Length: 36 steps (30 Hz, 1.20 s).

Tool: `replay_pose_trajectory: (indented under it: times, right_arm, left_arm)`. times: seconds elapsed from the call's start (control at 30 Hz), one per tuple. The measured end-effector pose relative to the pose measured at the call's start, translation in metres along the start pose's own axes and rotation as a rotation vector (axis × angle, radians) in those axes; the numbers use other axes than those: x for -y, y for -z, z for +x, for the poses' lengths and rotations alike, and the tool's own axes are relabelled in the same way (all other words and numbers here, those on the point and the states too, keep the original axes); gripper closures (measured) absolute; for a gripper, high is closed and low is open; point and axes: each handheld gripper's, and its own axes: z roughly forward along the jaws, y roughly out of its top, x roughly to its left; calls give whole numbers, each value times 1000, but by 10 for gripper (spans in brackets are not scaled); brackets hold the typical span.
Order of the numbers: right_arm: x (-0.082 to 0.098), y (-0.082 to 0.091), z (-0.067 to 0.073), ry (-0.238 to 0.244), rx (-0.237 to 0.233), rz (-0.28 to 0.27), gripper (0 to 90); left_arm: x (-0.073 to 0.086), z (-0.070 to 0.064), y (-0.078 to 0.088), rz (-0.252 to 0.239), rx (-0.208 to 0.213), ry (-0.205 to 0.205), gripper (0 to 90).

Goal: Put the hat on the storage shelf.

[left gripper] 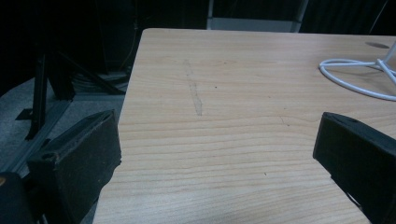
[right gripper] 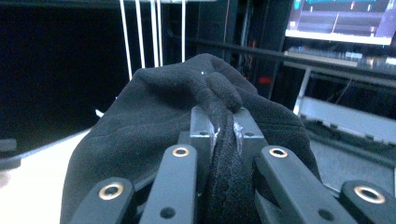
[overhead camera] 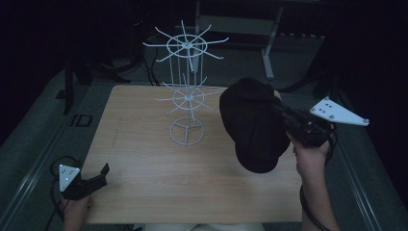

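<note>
Black hat [overhead camera: 253, 126] up off the table [overhead camera: 144, 159], at about 3 o'clock from the white wire stand [overhead camera: 187, 86] and near it. Pinched tight by the right gripper [overhead camera: 284, 115], jaws squeezed on a fold of the soft cloth, seen close up in the right gripper view [right gripper: 187, 121]. Hanging down from there, toward 6 o'clock. Left gripper [overhead camera: 96, 177] low at 7 o'clock by the table's near corner, jaws wide apart, nothing between them. Round white base of the stand [left gripper: 355, 77] lying on the wood at 2 o'clock in the left gripper view.

Black fabric cap [overhead camera: 253, 126] (soft, crumpled), hanging above the table's right side, beside the wire rack [overhead camera: 187, 91].
</note>
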Motion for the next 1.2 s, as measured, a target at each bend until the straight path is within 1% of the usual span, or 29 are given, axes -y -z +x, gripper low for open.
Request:
replay_pose_trajectory:
  times: [0.03,0.07,0.1,0.13,0.2,0.23,0.27,0.3,0.33,0.37,0.4,0.43,0.47,0.63,0.7,0.77,0.8,0.83,0.87,0.97,1.07,1.1,1.17,1.2]
  right_arm:
    - [0,0,0,0,0,0,817]
    - [-12,3,2,13,0,-29,817]
    - [-12,3,2,13,0,-29,817]
    - [-23,7,4,21,-4,-60,817]
    - [-34,9,6,22,-7,-89,817]
    - [-34,9,6,22,-7,-89,817]
    - [-45,9,7,21,-17,-115,817]
    - [-50,8,9,24,-20,-124,817]
    - [-50,8,9,24,-20,-124,817]
    - [-61,5,11,35,-26,-136,817]
    - [-61,5,11,35,-26,-136,817]
    - [-65,4,13,33,-30,-141,817]
    - [-74,-1,17,39,-40,-150,817]
    - [-90,-16,29,63,-56,-161,816]
    - [-92,-19,31,68,-58,-158,817]
    - [-94,-25,35,77,-62,-154,816]
    - [-95,-29,37,79,-68,-147,816]
    - [-94,-36,40,87,-72,-131,816]
    - [-94,-36,40,87,-72,-131,816]
    - [-88,-48,43,98,-83,-102,815]
    - [-85,-52,44,94,-89,-88,815]
    - [-80,-55,45,96,-92,-72,814]
    - [-74,-58,45,95,-97,-58,814]
    - [-74,-58,45,95,-97,-58,814]
  left_arm:
    - [0,0,0,1,1,0,15]
    - [0,0,0,2,1,-2,15]
    - [0,0,0,2,1,-1,15]
    - [0,0,0,2,2,0,15]
    - [0,0,0,4,2,-2,15]
    - [0,0,0,4,2,-2,14]
    - [0,0,0,4,2,-2,15]
    - [0,0,0,4,2,-2,14]
    - [0,0,0,3,2,0,14]
    - [0,0,0,3,3,-1,15]
    - [0,0,0,3,3,-1,15]
    - [0,0,0,5,3,-2,15]
    - [0,0,0,4,3,-1,14]
    - [0,1,0,4,7,2,14]
    - [0,1,0,4,8,2,15]
    - [0,1,0,4,9,3,14]
    - [0,1,0,4,9,2,15]
    - [0,1,0,4,10,3,14]
    - [0,1,0,3,10,2,14]
    - [0,1,0,6,11,2,14]
    - [0,1,0,6,12,3,15]
    - [0,1,0,6,12,3,14]
    - [0,1,0,6,11,3,15]
    - [0,1,0,6,11,5,15]
